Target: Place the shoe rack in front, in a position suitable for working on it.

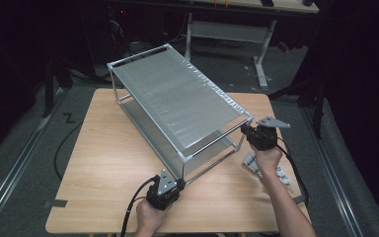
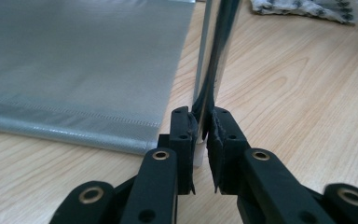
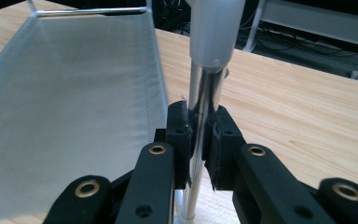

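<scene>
Your high view looks forward and down from your side of the bench (image 1: 108,163), taking in the whole shelf rack (image 1: 177,98). Each tongs camera sits very close, looking along its jaws at a rack post (image 2: 209,56) at 12 o'clock. All three views share the rack and the bench.

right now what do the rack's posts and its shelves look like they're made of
The posts look like polished metal tube, possibly chromed: each one mirrors the black tongs shut on it. The cap on the post's top looks like matt whitish plastic. The shelves look like grey woven fabric stretched over the frame: a fine weave and a stitched hem show on the lower one.
</scene>
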`<state>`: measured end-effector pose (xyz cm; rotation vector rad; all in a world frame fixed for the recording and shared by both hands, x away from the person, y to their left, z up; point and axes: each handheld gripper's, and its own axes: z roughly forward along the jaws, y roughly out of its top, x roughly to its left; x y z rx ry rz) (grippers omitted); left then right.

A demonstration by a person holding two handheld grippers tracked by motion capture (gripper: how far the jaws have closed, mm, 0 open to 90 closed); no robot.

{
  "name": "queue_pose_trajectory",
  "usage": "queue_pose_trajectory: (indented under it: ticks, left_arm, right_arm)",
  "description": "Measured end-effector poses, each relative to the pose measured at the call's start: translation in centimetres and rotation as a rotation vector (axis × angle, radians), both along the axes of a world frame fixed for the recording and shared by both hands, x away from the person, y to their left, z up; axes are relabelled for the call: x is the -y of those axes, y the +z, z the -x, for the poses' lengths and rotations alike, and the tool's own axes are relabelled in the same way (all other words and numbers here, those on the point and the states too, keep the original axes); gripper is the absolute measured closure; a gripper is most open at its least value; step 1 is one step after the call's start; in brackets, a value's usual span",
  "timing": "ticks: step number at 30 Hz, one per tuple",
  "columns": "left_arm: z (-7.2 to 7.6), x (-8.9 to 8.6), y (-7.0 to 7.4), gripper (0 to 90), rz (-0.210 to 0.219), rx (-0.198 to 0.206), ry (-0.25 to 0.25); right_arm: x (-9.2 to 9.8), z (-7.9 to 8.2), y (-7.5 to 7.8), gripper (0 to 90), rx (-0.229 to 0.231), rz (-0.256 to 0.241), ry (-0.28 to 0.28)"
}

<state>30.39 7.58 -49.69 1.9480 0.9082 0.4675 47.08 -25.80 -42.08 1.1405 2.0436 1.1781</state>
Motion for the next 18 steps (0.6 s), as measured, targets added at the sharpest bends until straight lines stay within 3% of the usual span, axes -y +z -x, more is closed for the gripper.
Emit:
queue_pose_trajectory:
  ticks: [18]
  left_arm:
    - [-0.3,-1.7,-0.1,81.0,0.009,0.000,0.076]
  right_arm:
    - [0.2,1.8,-0.3,81.3,0.020,-0.015,0.037]
